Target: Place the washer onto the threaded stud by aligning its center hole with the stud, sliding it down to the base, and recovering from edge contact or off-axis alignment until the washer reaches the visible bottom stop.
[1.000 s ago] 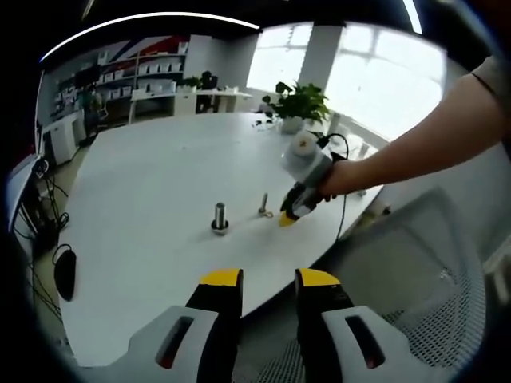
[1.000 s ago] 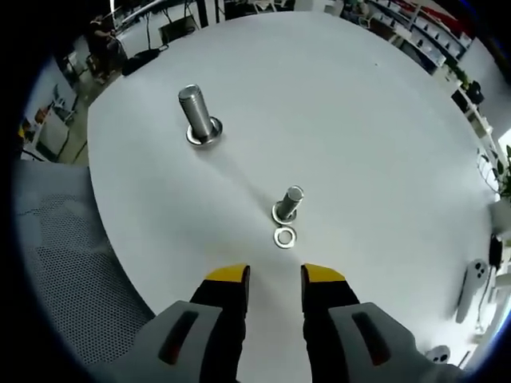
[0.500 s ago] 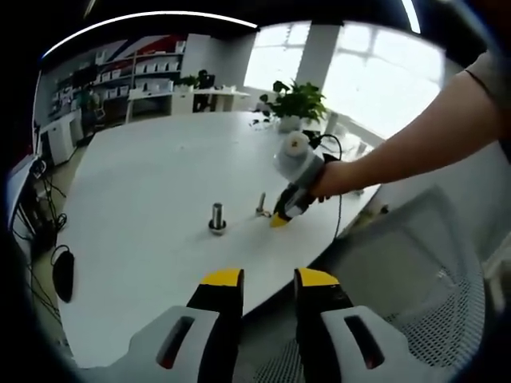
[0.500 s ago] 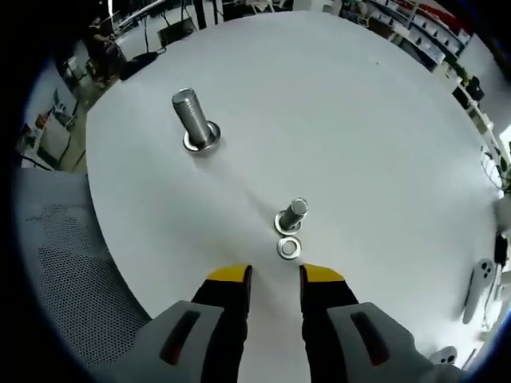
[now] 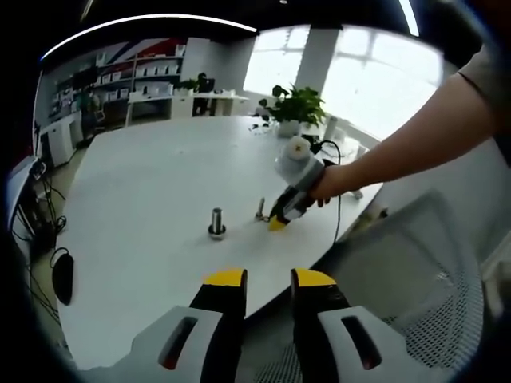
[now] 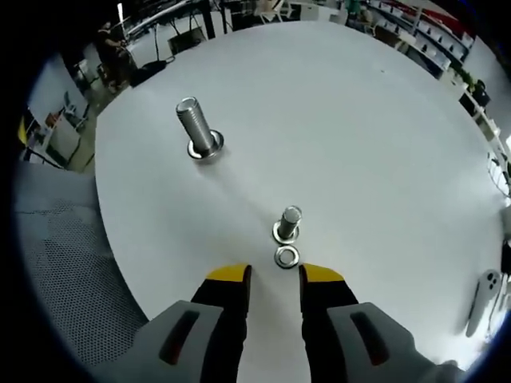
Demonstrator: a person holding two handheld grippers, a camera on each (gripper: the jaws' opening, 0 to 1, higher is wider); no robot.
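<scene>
A small flat metal washer (image 6: 286, 257) lies on the white round table (image 6: 383, 144), right beside the base of a short threaded stud (image 6: 287, 224). A taller, thicker stud (image 6: 200, 132) stands further off to the left. My right gripper (image 6: 275, 277) is open just short of the washer, with nothing between its yellow-tipped fingers (image 6: 231, 275). In the left gripper view, a hand holds the right gripper (image 5: 278, 223) tip-down next to the short stud (image 5: 260, 211), with the thick stud (image 5: 216, 223) to its left. My left gripper (image 5: 269, 279) hangs open over the table edge.
A grey mesh chair (image 5: 415, 271) stands at the table's near right edge, and its mesh (image 6: 56, 263) also sits to the left of my right gripper. A potted plant (image 5: 297, 104) is at the far edge. A black mouse (image 5: 64, 275) and a white controller (image 6: 483, 291) lie nearby.
The right gripper has crept forward, so the washer now lies just ahead of its tips. The left gripper view has barely shifted.
</scene>
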